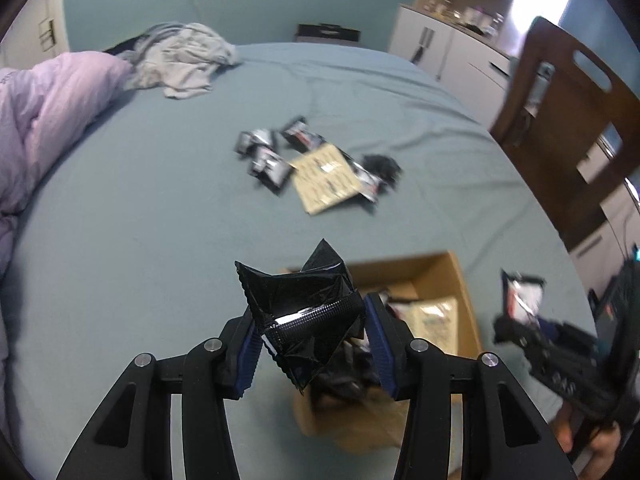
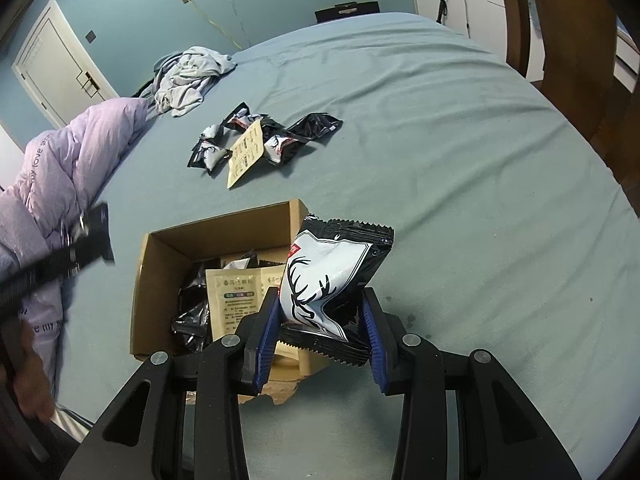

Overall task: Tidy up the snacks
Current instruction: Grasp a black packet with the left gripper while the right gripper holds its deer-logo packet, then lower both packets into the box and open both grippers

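Left gripper is closed on a crumpled black snack packet above the cardboard box; right gripper clamps a deer-print snack packet over the box's right side; more packets lie on the bed.

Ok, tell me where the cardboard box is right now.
The cardboard box sits open on the blue bed, near its front edge, just below the right gripper and its deer-print packet, with the loose snack pile beyond.
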A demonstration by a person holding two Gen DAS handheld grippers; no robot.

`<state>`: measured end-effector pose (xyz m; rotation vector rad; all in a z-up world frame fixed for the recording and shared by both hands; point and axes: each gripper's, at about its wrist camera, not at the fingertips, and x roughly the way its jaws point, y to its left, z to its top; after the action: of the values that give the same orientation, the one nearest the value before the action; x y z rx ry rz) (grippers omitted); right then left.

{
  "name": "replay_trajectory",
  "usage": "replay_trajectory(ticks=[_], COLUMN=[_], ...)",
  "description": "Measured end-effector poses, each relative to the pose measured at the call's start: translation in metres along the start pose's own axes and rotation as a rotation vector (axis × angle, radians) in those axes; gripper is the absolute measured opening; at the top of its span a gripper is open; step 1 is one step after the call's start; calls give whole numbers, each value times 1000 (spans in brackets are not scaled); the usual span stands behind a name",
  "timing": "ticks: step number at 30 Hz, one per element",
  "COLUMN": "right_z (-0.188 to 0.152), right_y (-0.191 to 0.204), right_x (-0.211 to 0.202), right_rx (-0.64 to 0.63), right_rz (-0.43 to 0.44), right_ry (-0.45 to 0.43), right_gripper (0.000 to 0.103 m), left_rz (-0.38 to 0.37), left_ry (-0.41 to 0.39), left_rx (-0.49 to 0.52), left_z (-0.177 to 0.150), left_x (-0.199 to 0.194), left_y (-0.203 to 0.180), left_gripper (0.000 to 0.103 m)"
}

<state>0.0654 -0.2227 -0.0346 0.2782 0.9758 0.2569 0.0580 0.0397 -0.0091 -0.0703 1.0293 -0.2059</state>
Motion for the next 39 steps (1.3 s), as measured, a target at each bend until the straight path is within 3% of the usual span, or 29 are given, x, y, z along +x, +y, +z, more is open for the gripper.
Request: replay_trajectory(ticks=[5,10,14,18,22,25,29,34,39], right_z=[0,1,0,4,20,32,44,54,55], right_y=[1,5,8,15,28,38,56,69,73], right_x=[2,4,5,8,11,23,50,65,80], right_rx=[-7,-34,-58,-85,-125,-144,-180,-116,-44], right_rz=[-2,-4,2,29,52,62,36,43,83], right_ry=[0,-4,-6,26,51,109,207,237,289], right_gripper=[37,37,37,37,37,38,38,39,40], left_rz=[-6,0,-14,0,20,46,102,57,51], left_ry=[48,72,54,16,26,31,9,42,21], left_rx=[40,7,-43,-51,-61,-49,-116,-209,-176], left_z=[-13,-17,-15,-12,-12,-5,2,1,1], left_x=[26,36,33,24,25,21,15,19,16], left_y=[-14,-9,-2,4,12,23,51,72,64], left_gripper=[48,51,83,89,90,90,90,90,90])
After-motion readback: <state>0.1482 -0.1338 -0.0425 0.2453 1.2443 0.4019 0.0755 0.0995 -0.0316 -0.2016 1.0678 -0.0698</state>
